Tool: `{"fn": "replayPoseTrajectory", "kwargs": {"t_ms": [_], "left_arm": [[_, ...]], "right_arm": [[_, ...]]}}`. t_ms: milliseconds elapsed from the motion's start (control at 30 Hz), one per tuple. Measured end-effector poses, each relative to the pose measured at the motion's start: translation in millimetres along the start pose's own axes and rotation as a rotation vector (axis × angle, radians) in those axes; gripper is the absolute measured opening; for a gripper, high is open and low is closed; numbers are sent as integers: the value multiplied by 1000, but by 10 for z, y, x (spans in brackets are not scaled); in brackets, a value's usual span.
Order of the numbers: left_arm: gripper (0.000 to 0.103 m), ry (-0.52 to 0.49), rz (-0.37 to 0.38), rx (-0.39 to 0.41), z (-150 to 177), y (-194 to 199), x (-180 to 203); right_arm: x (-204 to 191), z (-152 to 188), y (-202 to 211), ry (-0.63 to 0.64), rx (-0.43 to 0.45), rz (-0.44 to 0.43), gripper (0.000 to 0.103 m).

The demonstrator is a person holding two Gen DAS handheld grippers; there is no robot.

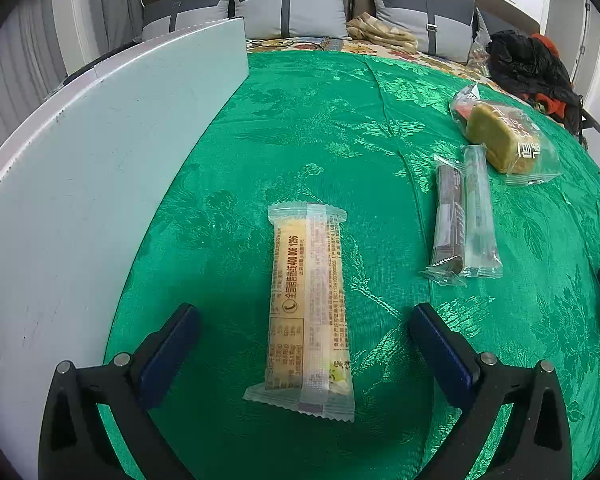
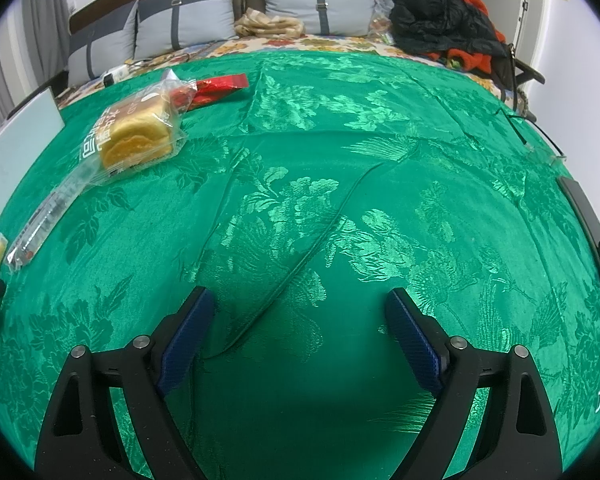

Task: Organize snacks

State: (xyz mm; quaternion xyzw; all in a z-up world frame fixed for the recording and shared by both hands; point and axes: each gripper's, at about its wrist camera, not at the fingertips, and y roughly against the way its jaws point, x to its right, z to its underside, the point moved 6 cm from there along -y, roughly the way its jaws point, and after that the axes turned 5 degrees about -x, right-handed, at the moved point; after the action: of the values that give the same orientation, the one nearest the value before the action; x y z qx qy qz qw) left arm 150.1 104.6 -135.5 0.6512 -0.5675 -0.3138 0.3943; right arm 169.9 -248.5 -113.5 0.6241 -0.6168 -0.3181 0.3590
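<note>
Both tongs wide and empty, left tongs (image 1: pixel 304 320) astride yellow wafer pack (image 1: pixel 307 312); right tongs (image 2: pixel 300 308) over bare green cloth (image 2: pixel 380 120); red packet (image 2: pixel 216 85) at 11 o'clock half hidden behind bagged bread (image 2: pixel 140 136).

yellow snack bar wrapper (image 1: pixel 306 304) printed "400 006 1296"

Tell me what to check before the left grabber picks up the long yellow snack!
1. Left gripper open: ok, both fingers spread wide.
2. Long yellow snack between the fingers: ok, its near half lies in the gap, lengthwise.
3. Nothing already held: ok, neither finger touches the wrapper.
4. Neighbours out of the way: ok, the dark stick snack and clear stick snack lie apart to the right.
5. Right gripper out of the way: ok, open over bare green cloth.
6. Height above the snack: cannot tell.
</note>
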Motion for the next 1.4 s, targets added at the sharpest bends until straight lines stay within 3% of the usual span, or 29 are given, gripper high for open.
{"fn": "replayPoseTrajectory", "kwargs": {"t_ms": [100,167,267,367,433,500,567,633,767,867,933,967,1033,1200,1400], "left_arm": [[103,0,1,0,0,0,0],[103,0,0,0,0,0,3],[103,0,1,0,1,-1,1],[103,0,1,0,-2,-5,2],[103,0,1,0,-13,-15,4],[103,0,1,0,-13,-16,3],[103,0,2,0,-12,-16,2],[103,0,2,0,-11,-14,4],[103,0,2,0,-12,-13,1],[103,0,2,0,-12,-14,2],[103,0,2,0,-13,-16,-2],[103,0,2,0,-12,-16,0],[103,0,3,1,-13,-17,-3],[103,0,3,1,-12,-18,-5],[103,-6,16,-4,-14,-11,-9]], "right_arm": [[-33,-16,-15,-2,-83,-6,91],[-111,-42,-2,-62,-132,-58,91],[-409,-175,6,-234,-193,-316,89],[-720,-334,-56,-335,-258,-470,89],[-980,-448,-142,-354,-305,-518,88],[-1195,-553,-208,-334,-314,-495,85],[-1352,-640,-247,-310,-301,-473,76],[-1568,-670,-343,-292,-331,-484,54],[-1863,-758,-448,-247,-310,-437,47],[-2024,-797,-464,-106,-271,-324,38],[-2082,-817,-458,-1,-256,-290,27],[-2089,-796,-455,29,-264,-286,26],[-2022,-731,-448,63,-287,-306,19],[-1782,-473,-288,232,-324,-304,21],[-1090,-195,-96,251,-329,-255,21]]}}
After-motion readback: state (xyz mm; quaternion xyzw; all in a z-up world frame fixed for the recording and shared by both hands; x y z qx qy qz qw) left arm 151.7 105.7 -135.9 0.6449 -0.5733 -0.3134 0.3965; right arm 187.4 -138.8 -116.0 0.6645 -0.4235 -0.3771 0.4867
